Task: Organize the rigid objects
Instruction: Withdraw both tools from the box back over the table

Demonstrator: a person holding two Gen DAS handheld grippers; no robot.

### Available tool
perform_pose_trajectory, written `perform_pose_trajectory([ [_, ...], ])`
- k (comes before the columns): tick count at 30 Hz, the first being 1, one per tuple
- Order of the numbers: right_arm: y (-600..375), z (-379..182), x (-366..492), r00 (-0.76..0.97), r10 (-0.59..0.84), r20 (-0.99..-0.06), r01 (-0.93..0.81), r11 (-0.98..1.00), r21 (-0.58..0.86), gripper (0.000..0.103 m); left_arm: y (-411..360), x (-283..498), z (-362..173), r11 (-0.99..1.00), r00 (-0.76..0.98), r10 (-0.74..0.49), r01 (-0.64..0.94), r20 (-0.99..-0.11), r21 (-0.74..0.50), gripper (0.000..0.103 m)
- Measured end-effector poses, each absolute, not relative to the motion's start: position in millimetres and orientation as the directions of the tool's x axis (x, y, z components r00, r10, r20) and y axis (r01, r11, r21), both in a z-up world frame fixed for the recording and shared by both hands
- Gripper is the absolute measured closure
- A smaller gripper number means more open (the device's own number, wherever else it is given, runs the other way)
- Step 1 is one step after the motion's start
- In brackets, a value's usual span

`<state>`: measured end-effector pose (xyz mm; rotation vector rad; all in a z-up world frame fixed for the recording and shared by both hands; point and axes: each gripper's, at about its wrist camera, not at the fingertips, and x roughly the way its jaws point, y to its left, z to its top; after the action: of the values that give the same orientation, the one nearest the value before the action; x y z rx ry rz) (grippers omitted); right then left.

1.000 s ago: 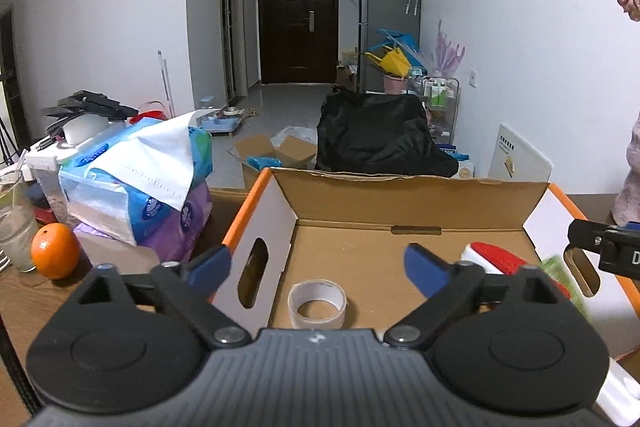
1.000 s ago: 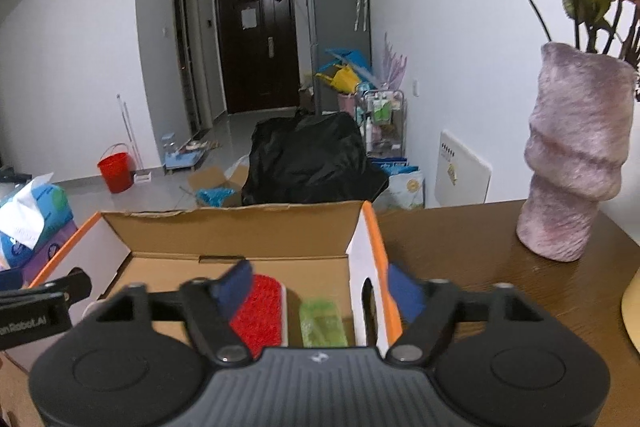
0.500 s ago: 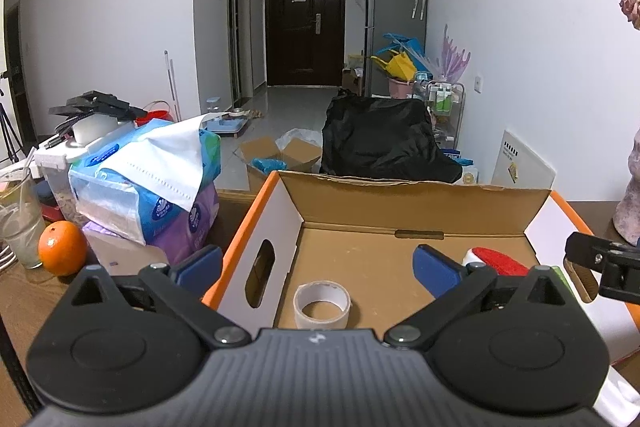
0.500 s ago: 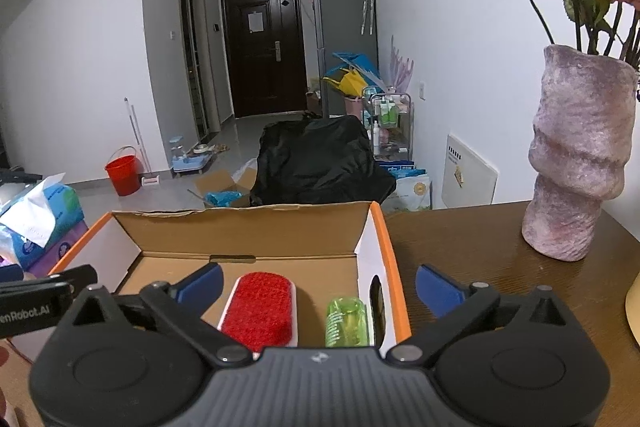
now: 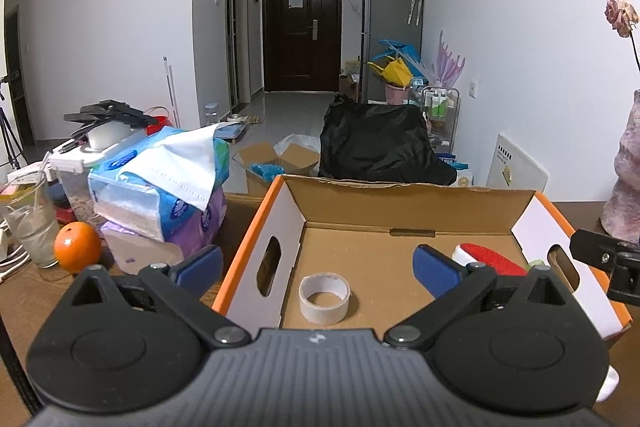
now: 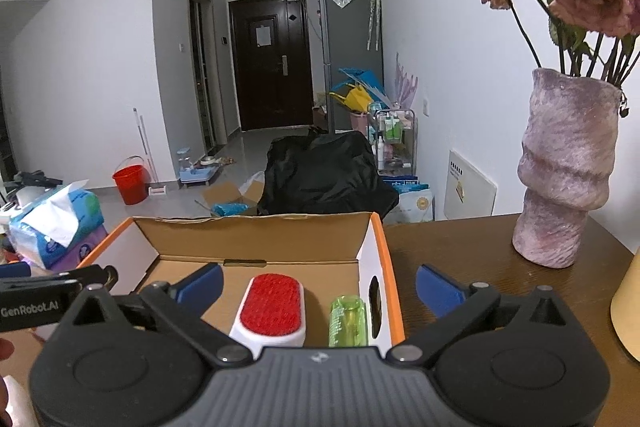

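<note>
box (image 6: 380,247) rims near, table (image 6: 460,251) seemingly open

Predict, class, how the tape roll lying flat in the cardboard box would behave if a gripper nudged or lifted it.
The tape roll looks like a stiff hollow ring, so probably light. Lying flat on the cardboard box floor, it should slide, not roll. Tipped onto its edge, it would likely roll.

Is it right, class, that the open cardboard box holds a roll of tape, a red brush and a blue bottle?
Not quite. The bottle is green, not blue, as the right wrist view shows. The open cardboard box does hold the roll of tape and the red brush.
</note>
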<state>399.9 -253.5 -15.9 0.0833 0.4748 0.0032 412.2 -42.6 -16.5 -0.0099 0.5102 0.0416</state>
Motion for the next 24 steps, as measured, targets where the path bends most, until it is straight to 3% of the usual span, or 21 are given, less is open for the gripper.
perform_pose_trajectory([
  [24,-237,-6,311,0.906,0.061,-0.42,-0.045,0.998,0.05,0.0,-29,333,-15,0.999,0.873,0.039,-0.031,-0.486,0.023,0.0],
])
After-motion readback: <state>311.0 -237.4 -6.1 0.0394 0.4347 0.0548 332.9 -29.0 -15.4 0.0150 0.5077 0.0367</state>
